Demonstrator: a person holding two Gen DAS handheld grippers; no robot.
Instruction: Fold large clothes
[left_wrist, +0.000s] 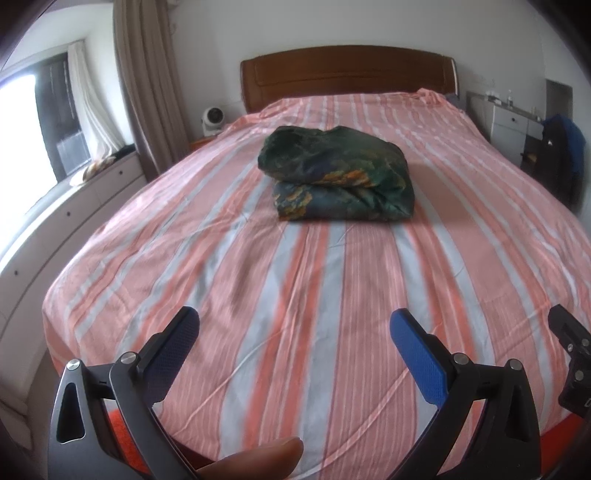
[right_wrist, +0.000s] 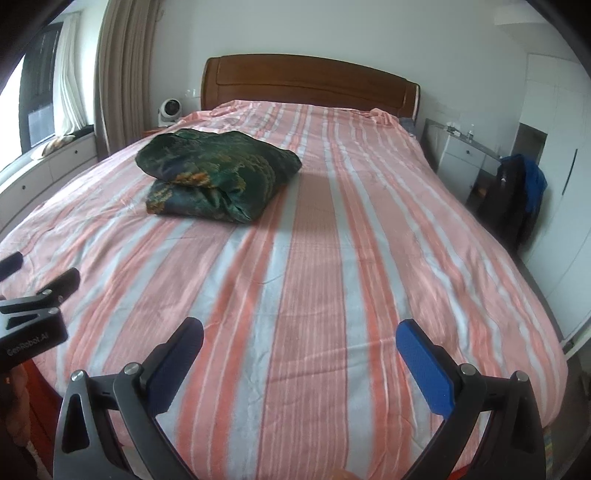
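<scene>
A home bedroom: a striped-sheeted bed (left_wrist: 295, 277) with wooden headboard (left_wrist: 347, 74), curtains (left_wrist: 144, 85), and drawer units (right_wrist: 461, 155).

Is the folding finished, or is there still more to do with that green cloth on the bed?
It looks done: the green patterned garment lies as a compact folded bundle on the striped bedsheet. Nothing is in hand; the left gripper and right gripper are both open and empty, well short of it. No other clothes show.

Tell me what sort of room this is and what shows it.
A home bedroom, most likely. A large bed under a pink striped sheet with a wooden headboard fills the view, a folded dark green garment lies on it, and curtains hang by a window beside white drawer units.
</scene>
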